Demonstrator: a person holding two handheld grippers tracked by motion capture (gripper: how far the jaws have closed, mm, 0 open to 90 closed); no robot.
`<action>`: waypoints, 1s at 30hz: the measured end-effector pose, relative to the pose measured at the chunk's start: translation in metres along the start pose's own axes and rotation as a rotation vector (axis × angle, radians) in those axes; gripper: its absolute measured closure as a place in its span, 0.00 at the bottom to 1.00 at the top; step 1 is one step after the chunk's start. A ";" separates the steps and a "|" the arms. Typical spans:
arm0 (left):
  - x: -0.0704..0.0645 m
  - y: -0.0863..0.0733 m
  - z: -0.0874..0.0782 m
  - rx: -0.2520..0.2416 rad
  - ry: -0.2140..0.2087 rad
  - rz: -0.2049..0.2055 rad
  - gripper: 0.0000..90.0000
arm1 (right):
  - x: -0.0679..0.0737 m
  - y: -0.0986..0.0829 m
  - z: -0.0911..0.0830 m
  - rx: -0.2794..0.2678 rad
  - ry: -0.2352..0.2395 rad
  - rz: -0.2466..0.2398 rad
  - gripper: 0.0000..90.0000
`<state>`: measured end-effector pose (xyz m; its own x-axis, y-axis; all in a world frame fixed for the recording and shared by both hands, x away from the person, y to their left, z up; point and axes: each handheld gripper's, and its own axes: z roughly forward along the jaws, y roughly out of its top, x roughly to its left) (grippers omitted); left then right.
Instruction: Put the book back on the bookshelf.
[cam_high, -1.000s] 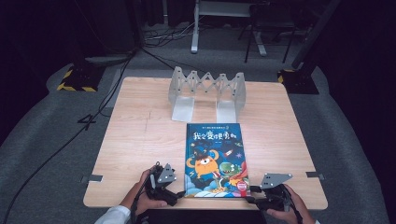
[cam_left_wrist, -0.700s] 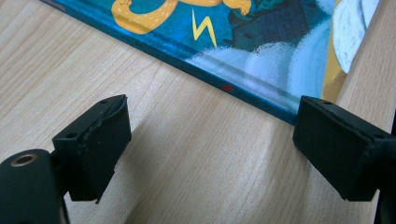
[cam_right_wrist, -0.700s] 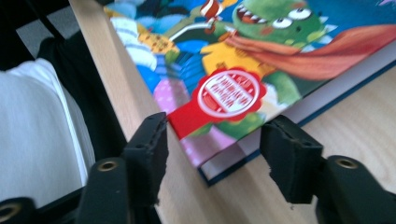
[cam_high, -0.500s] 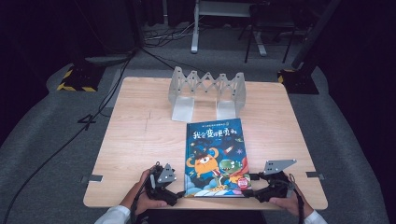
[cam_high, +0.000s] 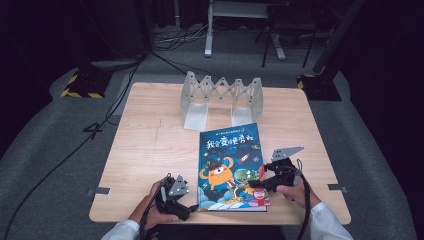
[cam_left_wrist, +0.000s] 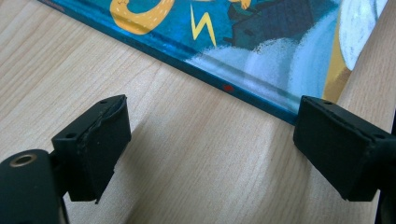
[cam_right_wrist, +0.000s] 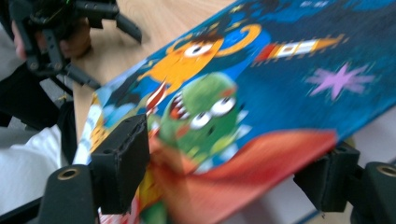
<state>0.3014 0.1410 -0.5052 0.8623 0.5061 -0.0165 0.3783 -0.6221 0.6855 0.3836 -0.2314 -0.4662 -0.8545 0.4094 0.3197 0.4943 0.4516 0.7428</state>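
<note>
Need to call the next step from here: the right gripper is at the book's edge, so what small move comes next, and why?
Probably close the right gripper on the book: its open jaws straddle the book's right edge, one above the cover, one below. The left gripper sits open on the table beside the spine, touching nothing.

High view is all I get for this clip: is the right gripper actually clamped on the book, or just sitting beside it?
Observer: Not clamped. In the right gripper view the right gripper is open, and the edge of the book runs between its two jaws.
Operator: And the left gripper, is it holding anything?
Observer: No. The left gripper is open too. Bare table lies between its jaws, and the book's blue edge is just ahead of them.
</note>
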 end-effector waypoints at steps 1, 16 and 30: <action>0.000 0.000 0.000 0.000 0.000 0.000 0.13 | -0.003 0.003 0.003 -0.008 0.000 -0.003 0.28; 0.002 0.000 0.000 0.001 -0.008 0.009 0.13 | -0.020 0.018 0.011 -0.105 0.065 0.006 0.52; 0.003 0.000 -0.002 0.007 0.000 -0.008 0.15 | 0.013 0.014 -0.006 -0.198 -0.029 -0.157 0.53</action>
<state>0.3035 0.1432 -0.5039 0.8592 0.5112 -0.0216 0.3873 -0.6222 0.6803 0.3782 -0.2245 -0.4480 -0.9118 0.3707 0.1768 0.3131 0.3488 0.8834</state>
